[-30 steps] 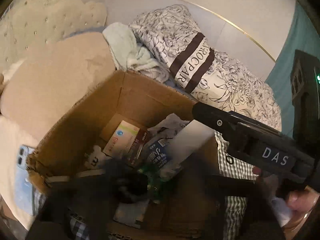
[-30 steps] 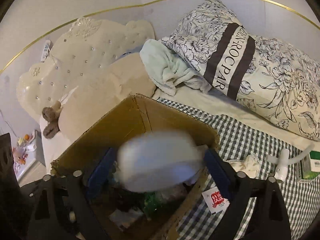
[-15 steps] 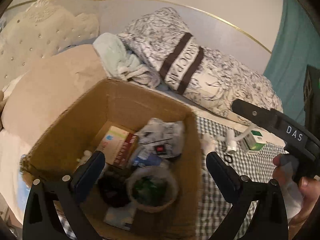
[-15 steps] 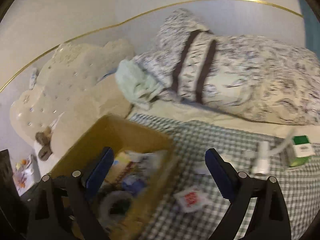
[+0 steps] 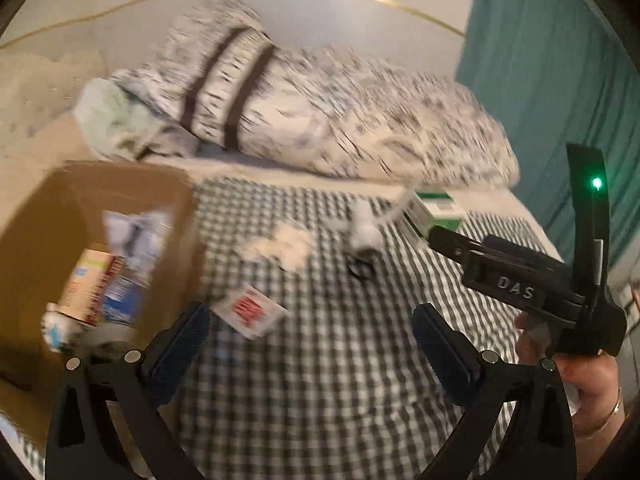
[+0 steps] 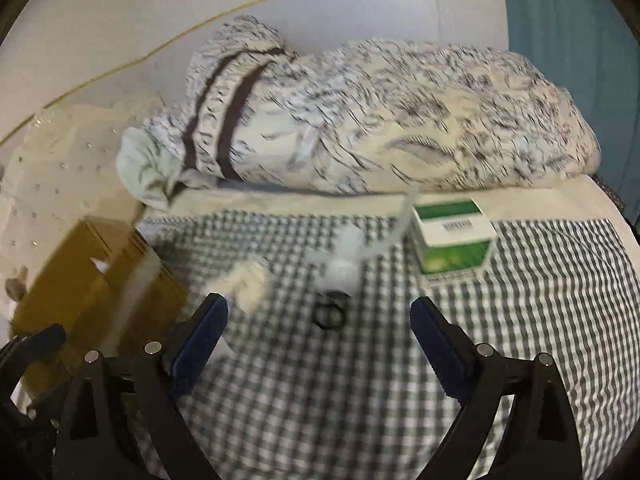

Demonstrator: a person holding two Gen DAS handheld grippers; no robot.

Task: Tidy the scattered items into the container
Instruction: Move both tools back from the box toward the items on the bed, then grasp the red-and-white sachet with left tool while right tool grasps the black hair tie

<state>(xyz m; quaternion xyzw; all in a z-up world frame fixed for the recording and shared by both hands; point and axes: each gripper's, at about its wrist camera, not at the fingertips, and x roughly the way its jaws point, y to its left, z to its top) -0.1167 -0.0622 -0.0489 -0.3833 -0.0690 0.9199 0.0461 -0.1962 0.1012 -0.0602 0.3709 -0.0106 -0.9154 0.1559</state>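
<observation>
The cardboard box (image 5: 48,216) sits at the left on the checked sheet and holds several items; it also shows in the right wrist view (image 6: 92,276). On the sheet lie a white sachet with red print (image 5: 250,312), a crumpled white tissue (image 5: 280,246) (image 6: 250,280), a white tube-like item (image 5: 364,232) (image 6: 344,256), a black ring (image 5: 360,270) (image 6: 330,312) and a green-and-white carton (image 5: 436,210) (image 6: 454,236). My left gripper (image 5: 310,344) is open and empty above the sheet. My right gripper (image 6: 320,332) is open and empty near the ring; its body shows in the left wrist view (image 5: 516,280).
A patterned duvet roll (image 6: 380,128) and a pale green cloth (image 6: 148,168) lie behind the items. A cream headboard (image 6: 44,160) is at the left, a teal curtain (image 5: 560,60) at the right. Both views are motion-blurred.
The right gripper let a white item go into the box. Both grippers then swung right, away from the box and over the items on the sheet.
</observation>
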